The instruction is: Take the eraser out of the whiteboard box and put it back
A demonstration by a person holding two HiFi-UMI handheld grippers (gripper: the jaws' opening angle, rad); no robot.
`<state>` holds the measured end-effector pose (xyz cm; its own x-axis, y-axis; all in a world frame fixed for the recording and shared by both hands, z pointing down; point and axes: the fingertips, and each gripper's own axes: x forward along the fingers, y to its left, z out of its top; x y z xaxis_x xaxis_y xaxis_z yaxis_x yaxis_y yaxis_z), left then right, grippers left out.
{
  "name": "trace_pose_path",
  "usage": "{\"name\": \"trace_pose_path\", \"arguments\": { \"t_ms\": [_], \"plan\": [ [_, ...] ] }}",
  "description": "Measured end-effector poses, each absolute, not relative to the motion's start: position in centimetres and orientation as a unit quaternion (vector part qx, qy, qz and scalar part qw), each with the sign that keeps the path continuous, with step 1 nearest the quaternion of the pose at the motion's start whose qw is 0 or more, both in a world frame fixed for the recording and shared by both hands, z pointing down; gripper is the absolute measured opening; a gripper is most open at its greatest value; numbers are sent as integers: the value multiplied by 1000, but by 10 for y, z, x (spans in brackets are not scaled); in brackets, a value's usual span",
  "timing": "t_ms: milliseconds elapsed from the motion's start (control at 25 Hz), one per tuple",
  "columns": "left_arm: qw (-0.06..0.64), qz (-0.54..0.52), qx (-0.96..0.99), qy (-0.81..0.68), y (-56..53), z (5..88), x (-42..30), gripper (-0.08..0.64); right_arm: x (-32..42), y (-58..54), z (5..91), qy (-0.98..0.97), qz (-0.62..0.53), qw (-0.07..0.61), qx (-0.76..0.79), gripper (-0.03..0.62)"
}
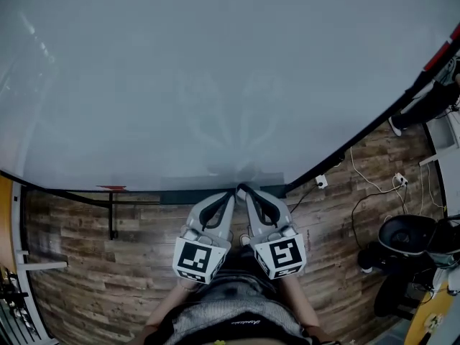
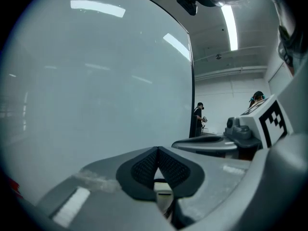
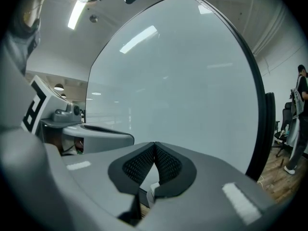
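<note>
Wood-plank floor (image 1: 86,243), white cables (image 1: 357,169), black chair (image 1: 406,237), distant standing person (image 2: 198,121)

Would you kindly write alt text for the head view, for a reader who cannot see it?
The left gripper and right gripper, both shut and empty, sit side by side pointing at the lower edge of a large blank whiteboard, above a wooden floor.

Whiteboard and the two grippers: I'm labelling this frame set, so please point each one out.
whiteboard (image 1: 215,70), head view, middle of its bare surface.
left gripper (image 2: 157,150), left gripper view, where its closed fingertips meet.
right gripper (image 3: 154,147), right gripper view, where its closed fingertips meet.
</note>
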<state>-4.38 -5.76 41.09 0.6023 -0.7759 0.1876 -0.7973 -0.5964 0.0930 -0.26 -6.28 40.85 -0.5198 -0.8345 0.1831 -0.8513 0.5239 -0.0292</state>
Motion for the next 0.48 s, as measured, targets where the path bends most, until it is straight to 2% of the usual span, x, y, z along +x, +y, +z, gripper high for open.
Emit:
{"name": "trace_pose_path", "arguments": {
  "t_ms": [480],
  "plan": [
    [72, 48, 908, -409, -51, 419, -74, 0, -12, -56, 423, -835, 56, 72, 542, 3]
  ]
}}
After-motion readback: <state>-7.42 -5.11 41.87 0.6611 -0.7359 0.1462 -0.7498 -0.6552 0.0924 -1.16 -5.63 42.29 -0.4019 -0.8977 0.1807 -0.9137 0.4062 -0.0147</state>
